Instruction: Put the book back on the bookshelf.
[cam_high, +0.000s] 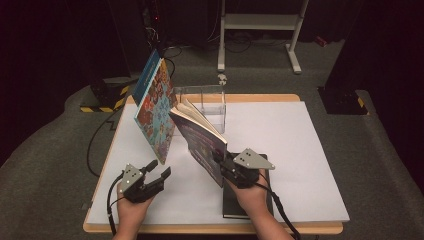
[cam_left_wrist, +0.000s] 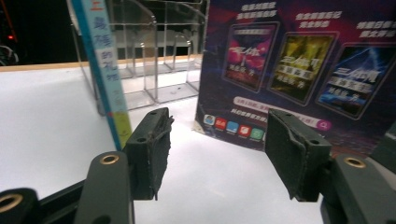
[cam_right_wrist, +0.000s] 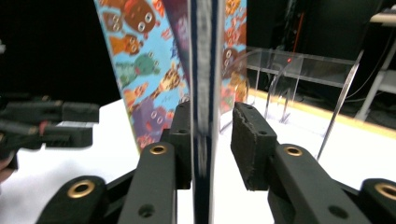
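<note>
The purple book back cover carries Chinese captions, too blurred to read. The blue-spined book spine carries Chinese characters, likewise not legible.

Dark purple paperback: stands tilted on the white bench, spine edge down toward the near side, pages fanning open at the top, leaning against the clear acrylic rack. Back cover shows 3 small book pictures and a row of coloured icons. Its near edge sits between the right tool's jaws; the left pad is at the cover, a gap shows on the right side.
</note>
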